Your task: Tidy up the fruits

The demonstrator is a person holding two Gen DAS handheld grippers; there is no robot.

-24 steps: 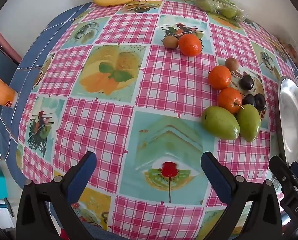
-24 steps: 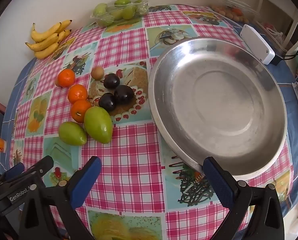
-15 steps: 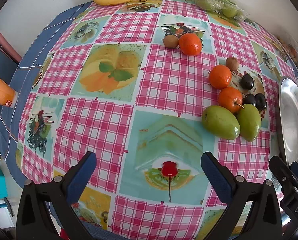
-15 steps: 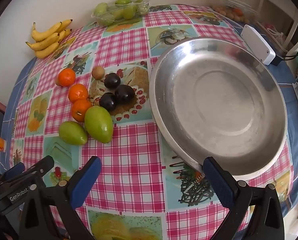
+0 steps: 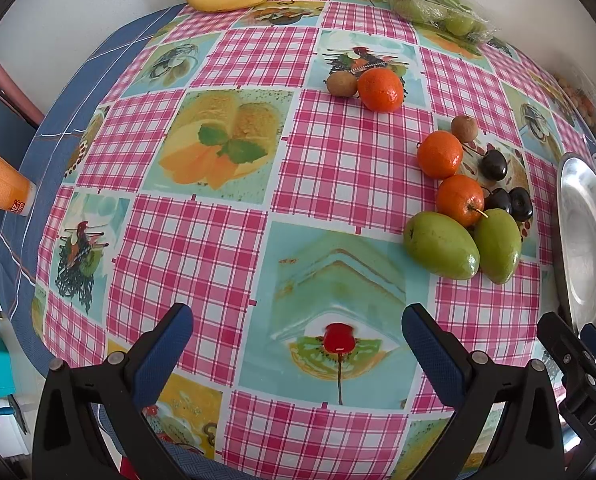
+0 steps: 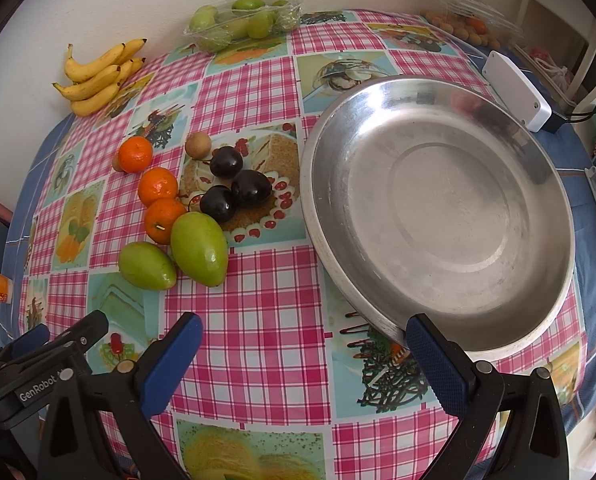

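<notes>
Loose fruit lies on a pink checked tablecloth (image 6: 254, 320). Two green mangoes (image 6: 198, 248) (image 5: 441, 246) rest beside three oranges (image 6: 160, 186) (image 5: 459, 200), three dark plums (image 6: 250, 188) (image 5: 493, 164) and two brown kiwis (image 6: 198, 144) (image 5: 341, 84). A wide empty steel bowl (image 6: 325, 208) stands to their right, its rim (image 5: 561, 216) at the edge of the left wrist view. My left gripper (image 5: 298, 344) hangs open over bare cloth, nearer than the fruit. My right gripper (image 6: 303, 356) is open too, its right finger just before the bowl's near rim.
A bunch of bananas (image 6: 98, 76) and a clear tray of green fruit (image 6: 242, 20) lie against the far wall. A white box (image 6: 517, 92) and another clear pack (image 6: 465, 20) sit behind the bowl. An orange cup (image 5: 2, 184) stands off the left table edge.
</notes>
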